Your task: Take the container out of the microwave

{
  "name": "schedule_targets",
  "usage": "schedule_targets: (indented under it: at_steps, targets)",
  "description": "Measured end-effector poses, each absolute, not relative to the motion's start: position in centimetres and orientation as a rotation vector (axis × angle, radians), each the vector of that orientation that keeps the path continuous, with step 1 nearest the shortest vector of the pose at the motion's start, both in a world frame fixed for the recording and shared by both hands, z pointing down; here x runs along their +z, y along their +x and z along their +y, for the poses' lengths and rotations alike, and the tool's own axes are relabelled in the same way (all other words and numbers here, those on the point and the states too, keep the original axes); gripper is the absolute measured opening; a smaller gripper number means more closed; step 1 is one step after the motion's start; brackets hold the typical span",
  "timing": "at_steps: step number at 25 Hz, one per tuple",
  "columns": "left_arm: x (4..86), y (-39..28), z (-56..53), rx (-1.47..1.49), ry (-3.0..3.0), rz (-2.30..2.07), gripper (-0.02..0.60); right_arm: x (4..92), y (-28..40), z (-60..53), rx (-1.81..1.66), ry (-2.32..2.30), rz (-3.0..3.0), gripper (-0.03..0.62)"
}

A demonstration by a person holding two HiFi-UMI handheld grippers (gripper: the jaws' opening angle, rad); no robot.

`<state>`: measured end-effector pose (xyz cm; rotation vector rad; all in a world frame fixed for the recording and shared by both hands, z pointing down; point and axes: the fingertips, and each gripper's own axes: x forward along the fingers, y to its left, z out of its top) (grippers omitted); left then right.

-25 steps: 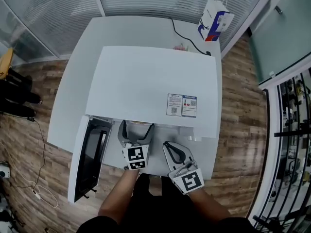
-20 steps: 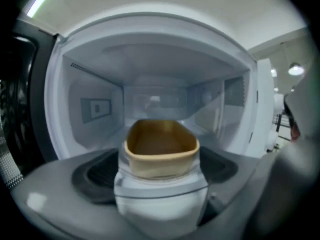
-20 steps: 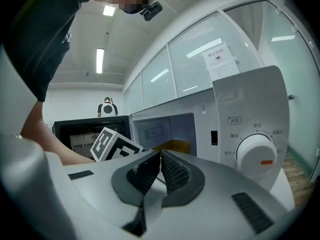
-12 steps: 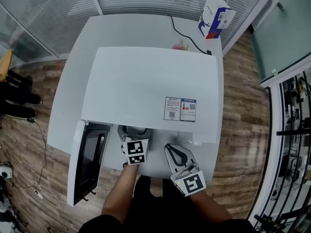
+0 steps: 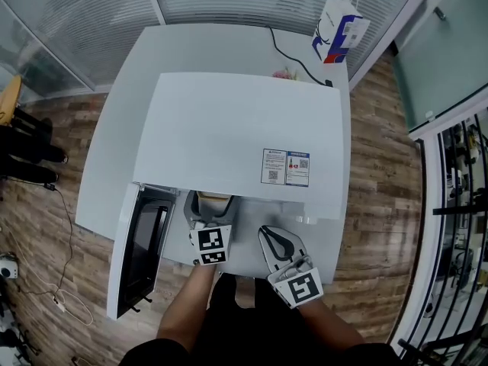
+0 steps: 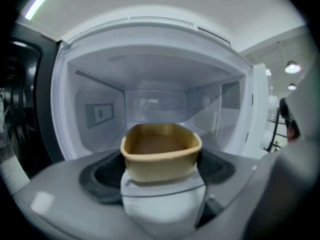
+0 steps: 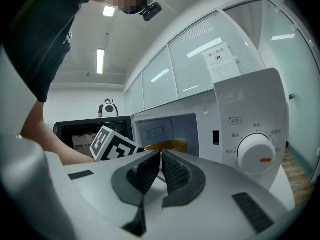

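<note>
Here the tan container [image 6: 161,151] sits at the front of the microwave [image 5: 244,136], just inside its open mouth, with the pale cavity behind it. The left gripper [image 5: 213,207] reaches in around it. Its jaws have just been closing, and the dark pads [image 6: 100,176] lie against the container's two sides, clamped on it. The door [image 5: 141,246], with its dark window, is swung wide to the left.

The right gripper [image 7: 161,158] hangs just beside the left one, in front of the control panel. Its ribbed jaws are pressed together with nothing between them. On that panel a white dial [image 7: 257,154] carries an orange mark. Above it an oval frames the characters 火力; the characters ringing the dial are too small to read.

A blue-and-white sticker [image 5: 286,166] with square codes lies on the microwave's top, its print unreadable. The microwave stands on a white table [image 5: 107,166], and a black cord [image 5: 293,58] runs off behind it. At the far corner stands a white paper bag [image 5: 338,30] with blue and red print. A paper notice [image 7: 220,60] is stuck on the glass wall, its text too small to make out.
</note>
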<state>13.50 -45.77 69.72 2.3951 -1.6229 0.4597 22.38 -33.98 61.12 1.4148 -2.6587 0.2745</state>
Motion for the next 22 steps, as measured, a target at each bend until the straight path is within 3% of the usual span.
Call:
schedule_targets:
  at_steps: [22]
  targets:
    - [65.9,9.5,-32.1,0.447,2.492,-1.478,0.446,53.5,19.6,-31.8,-0.01,1.5,-2.674,-0.002]
